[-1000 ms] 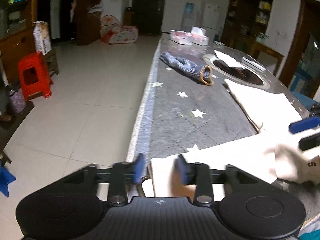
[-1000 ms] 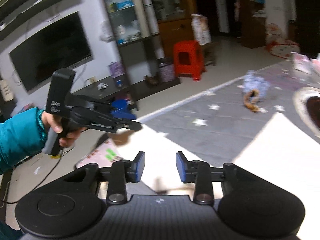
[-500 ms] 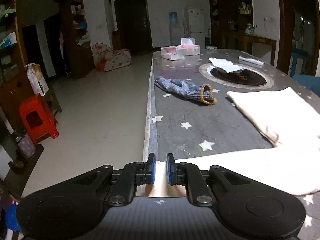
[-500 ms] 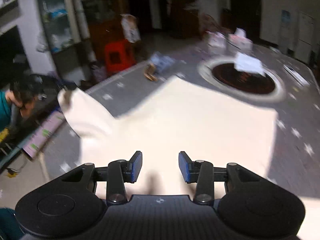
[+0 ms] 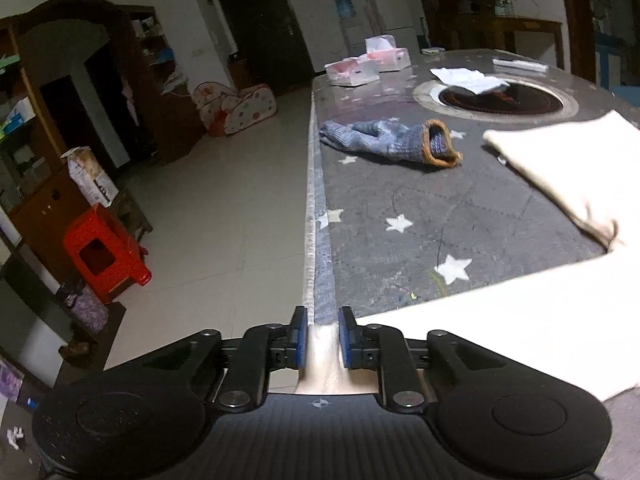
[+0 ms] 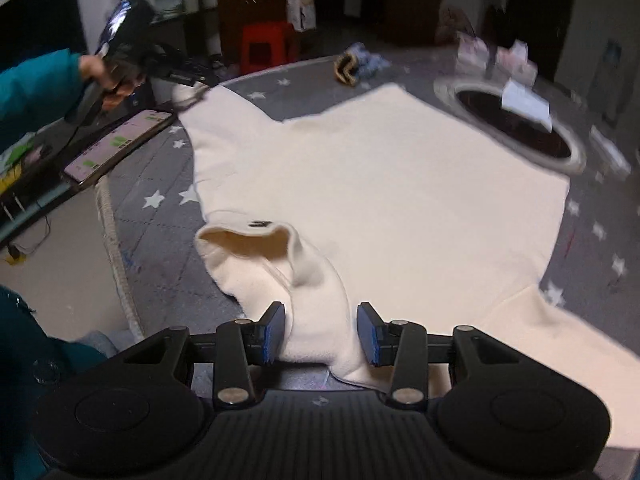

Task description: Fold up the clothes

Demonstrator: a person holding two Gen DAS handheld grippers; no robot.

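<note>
A cream sweater (image 6: 380,184) lies spread flat on the grey star-patterned table (image 6: 160,232), its collar (image 6: 248,236) towards me. My left gripper (image 5: 323,338) is shut on the end of one sleeve (image 5: 500,332) at the table's left edge; it also shows in the right wrist view (image 6: 176,78), holding the sleeve end stretched out to the far left. My right gripper (image 6: 321,334) is open and hovers just above the shoulder area beside the collar, with cloth between its fingers but not pinched.
A blue knitted garment (image 5: 394,142) with an orange cuff lies farther along the table. A round black burner inset (image 5: 500,98) with paper on it and tissue boxes (image 5: 352,72) sit at the far end. A phone (image 6: 116,146) lies near the table's left edge. A red stool (image 5: 102,254) stands on the floor.
My left gripper closed on the sleeve end and pulled it out to the table's edge. My right gripper swung over the sweater and came down near the collar, staying open.
</note>
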